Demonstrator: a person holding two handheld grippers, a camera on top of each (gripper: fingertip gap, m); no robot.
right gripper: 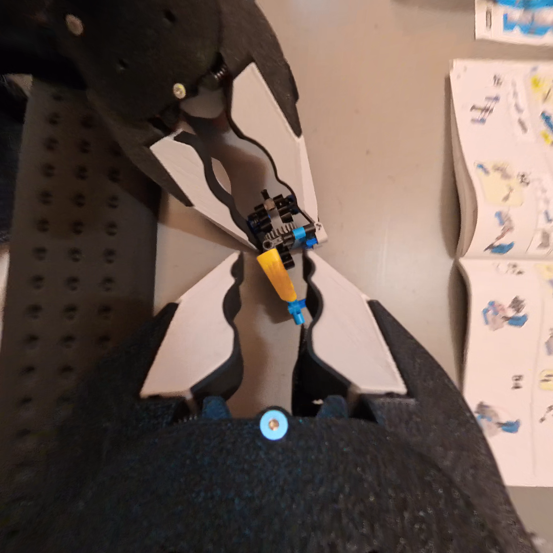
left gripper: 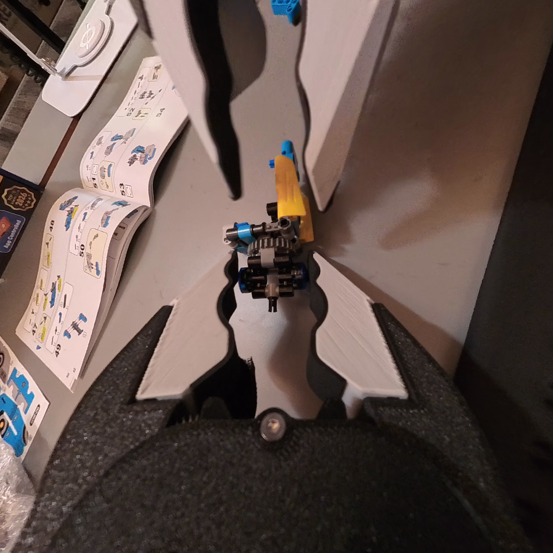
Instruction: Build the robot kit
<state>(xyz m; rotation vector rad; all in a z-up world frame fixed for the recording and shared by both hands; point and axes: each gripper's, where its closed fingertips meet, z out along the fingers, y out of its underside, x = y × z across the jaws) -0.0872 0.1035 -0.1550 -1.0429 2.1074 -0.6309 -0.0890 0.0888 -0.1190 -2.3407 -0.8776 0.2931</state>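
Left gripper [left gripper: 270, 254] clamped on the black-and-grey geared end of a small brick assembly [left gripper: 270, 269], held above the bench [left gripper: 389, 149] near its right edge. Right gripper [right gripper: 270, 257] faces it, fingers parted around the yellow blade [right gripper: 276, 275], contact unclear. Assembly looks light, rigid, prone to popping apart; grip the dense core. Open instruction booklet [left gripper: 89, 239] lies leftward.

1. The toy assembly [left gripper: 269, 263] is glossy plastic, its yellow piece [right gripper: 278, 275] smooth.
2. The fingers [left gripper: 344, 323] look matt white, ridged plastic.
3. The booklet [left gripper: 89, 239] at left is paper.
4. The table [left gripper: 389, 149] is smooth, matt.
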